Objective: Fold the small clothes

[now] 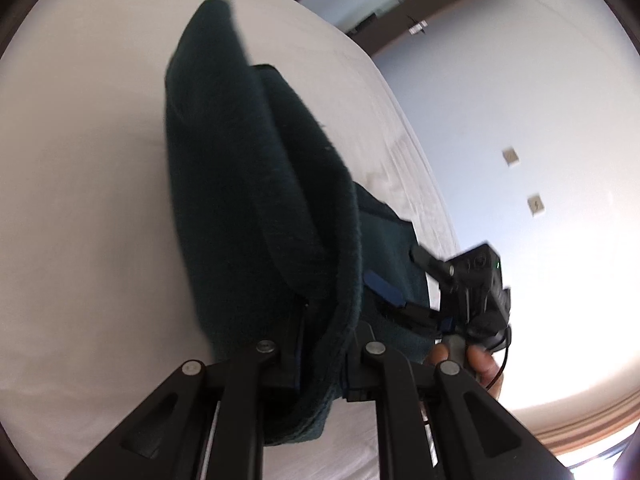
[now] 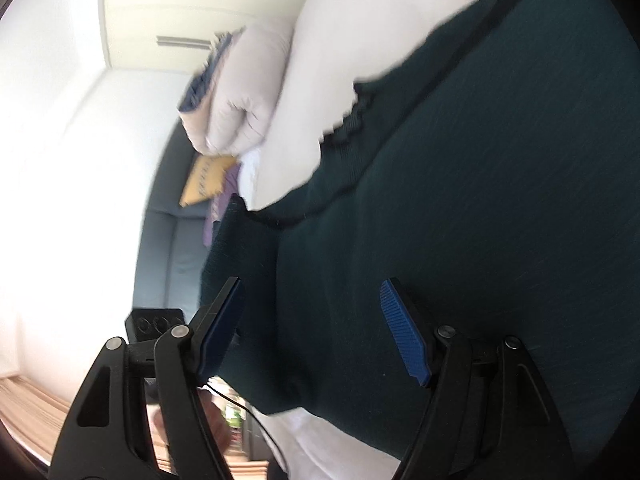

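Garment (image 1: 248,184) lies on the bed (image 1: 80,200), one fold rising into my left claw (image 1: 320,360). My right claw (image 2: 312,328) sits over its other end, right of the left. Pillows (image 2: 248,92) lie beyond, against the headboard (image 2: 160,248).

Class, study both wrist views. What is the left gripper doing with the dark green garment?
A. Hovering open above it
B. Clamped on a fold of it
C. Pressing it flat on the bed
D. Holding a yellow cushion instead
B: in the left wrist view the left gripper is closed on a fold of the dark green garment, lifted off the white bed.
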Tool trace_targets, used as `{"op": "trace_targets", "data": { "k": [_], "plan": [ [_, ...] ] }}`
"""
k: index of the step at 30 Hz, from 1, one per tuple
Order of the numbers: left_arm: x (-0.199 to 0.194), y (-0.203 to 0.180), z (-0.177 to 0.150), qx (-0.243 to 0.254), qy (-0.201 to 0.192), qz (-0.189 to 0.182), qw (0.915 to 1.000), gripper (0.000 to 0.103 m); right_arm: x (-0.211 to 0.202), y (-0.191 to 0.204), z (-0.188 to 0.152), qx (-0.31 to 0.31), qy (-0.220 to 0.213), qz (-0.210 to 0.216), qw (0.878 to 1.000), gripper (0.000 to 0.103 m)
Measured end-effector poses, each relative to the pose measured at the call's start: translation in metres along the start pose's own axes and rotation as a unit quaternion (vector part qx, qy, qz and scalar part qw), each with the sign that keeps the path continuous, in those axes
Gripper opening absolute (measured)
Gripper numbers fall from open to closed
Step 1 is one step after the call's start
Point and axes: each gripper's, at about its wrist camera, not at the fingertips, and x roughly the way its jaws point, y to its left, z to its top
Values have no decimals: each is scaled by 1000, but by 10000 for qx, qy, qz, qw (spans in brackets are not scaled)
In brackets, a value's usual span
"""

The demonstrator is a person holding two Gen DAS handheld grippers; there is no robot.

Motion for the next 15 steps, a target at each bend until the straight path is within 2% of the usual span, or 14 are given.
{"op": "trace_targets", "data": {
  "k": [3,6,9,10,11,12,13,14,15],
  "plan": [
    [40,-29,-6,272,237,37,9993,12,-11,-8,13,125,21,172,9998,69],
    [82,-48,-18,516,485,166,9974,12,-3,-22,32,360,289,342,9983,69],
    [112,-58,-36,769,636,468,9939,16,-1,-25,40,379,316,335,9982,69],
    [113,-60,-40,806,529,490,9941,24,-1,-26,42,375,311,317,9983,69],
    [110,-61,-42,829,438,408,9948,42,-1,-27,44,380,316,323,9983,69],
    [105,-62,-43,830,366,243,9956,52,0,-27,47,365,329,311,9983,69],
    [96,-62,-46,851,239,65,9961,69,1,-26,49,316,347,279,9985,70],
    [89,-63,-47,922,142,35,9956,82,3,-24,51,228,382,204,9988,70],
    [82,-64,-49,1049,55,82,9944,86,3,-23,51,170,413,121,9989,70]
  ]
}}
